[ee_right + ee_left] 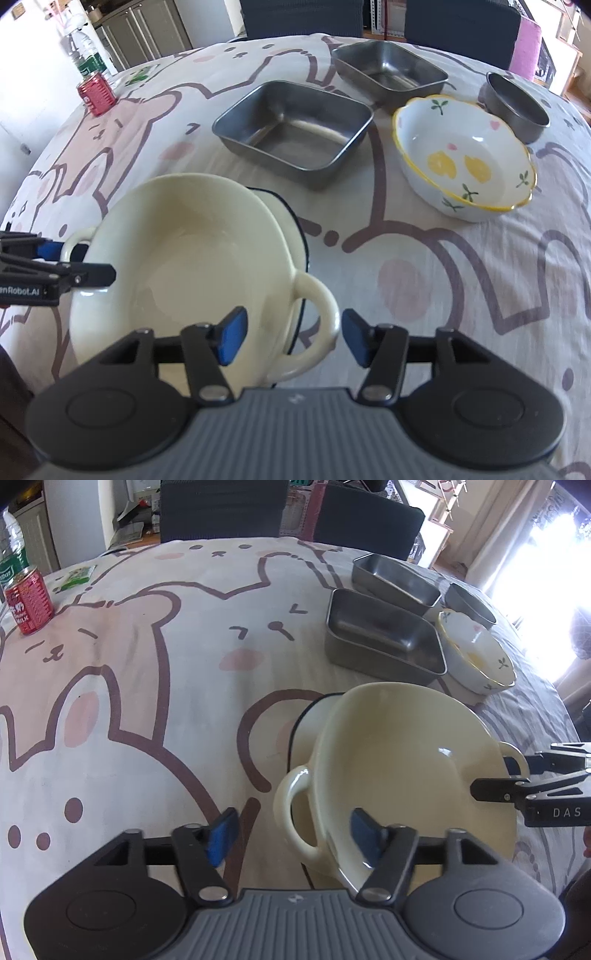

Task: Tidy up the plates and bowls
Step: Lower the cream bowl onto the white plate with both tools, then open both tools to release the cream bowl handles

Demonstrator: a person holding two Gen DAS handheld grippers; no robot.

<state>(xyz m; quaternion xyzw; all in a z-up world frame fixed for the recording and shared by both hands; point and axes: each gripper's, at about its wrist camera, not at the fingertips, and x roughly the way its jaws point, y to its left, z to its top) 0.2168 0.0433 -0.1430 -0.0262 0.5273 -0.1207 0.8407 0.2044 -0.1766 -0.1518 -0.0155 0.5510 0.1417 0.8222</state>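
Beyond right gripper (291,341): perhaps lemon-patterned bowl (465,162)

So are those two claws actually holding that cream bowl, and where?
No. Both the left gripper and right gripper stand open around the cream bowl's handles, without pressing them.

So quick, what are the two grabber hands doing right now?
Left gripper: open, one handle of the cream bowl sits between its pads, not squeezed.
Right gripper: open, the bowl's other handle between its pads, not held.
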